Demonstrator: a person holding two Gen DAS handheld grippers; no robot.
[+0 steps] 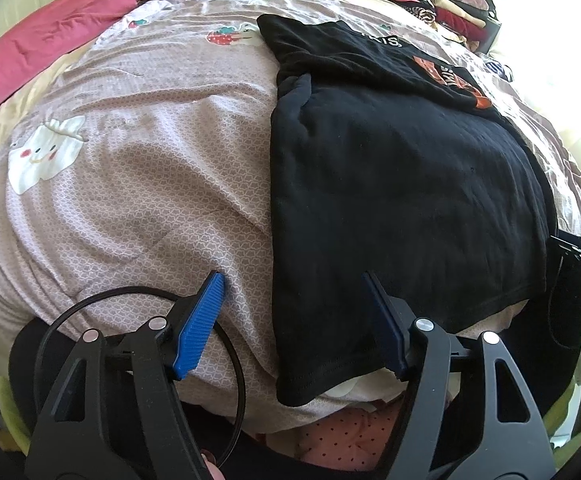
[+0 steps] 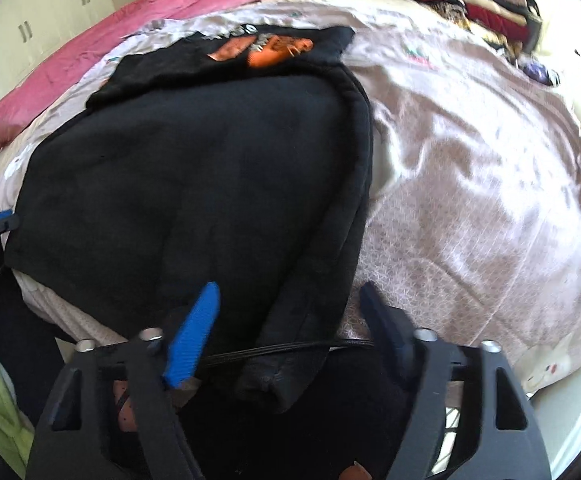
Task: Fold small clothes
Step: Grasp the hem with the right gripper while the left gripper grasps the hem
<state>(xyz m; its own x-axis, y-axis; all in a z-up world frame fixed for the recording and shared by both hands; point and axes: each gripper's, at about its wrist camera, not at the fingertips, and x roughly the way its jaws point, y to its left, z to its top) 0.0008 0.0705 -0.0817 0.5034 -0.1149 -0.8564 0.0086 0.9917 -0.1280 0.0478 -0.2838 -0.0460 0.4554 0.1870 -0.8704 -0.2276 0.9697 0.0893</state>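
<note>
**Taking both near corners of the shirt for the next fold**

The black shirt (image 1: 402,184) lies flat on the bed (image 1: 138,184), its sides already turned in so it forms a long panel. Its orange print (image 1: 450,76) is at the end far from the person, and its hem hangs at the bed's near edge. All places below are given from the shirt.

The left tool (image 1: 294,320) straddles the shirt's near left corner, jaws at a middling width. One blue finger (image 1: 198,328) is over the bedsheet just off the shirt's left edge, the other is over the black cloth. The pads do not look pressed on anything, so nothing is held there yet.

The right tool (image 2: 290,324) is at the shirt's near right corner, where the folded-in edge forms a thick ridge (image 2: 310,320). That ridge runs between its jaws, which stand fairly narrow. The picture is blurred, and I judge the pads not yet clamped on the cloth.

To do this step well, I would:

- Seat each tool so that every layer at its corner is pinched, above all the thick right ridge; a shallow bite would let the inner layers slip.
- Keep the bedsheet out of the left pinch.
- Grip at matching spots along the hem, so the fold runs square.
- Lift both corners together and carry them toward the print end, keeping the cloth lightly taut between the tools.

A stack of folded clothes (image 1: 442,4) sits beyond the shirt's far right.
</note>
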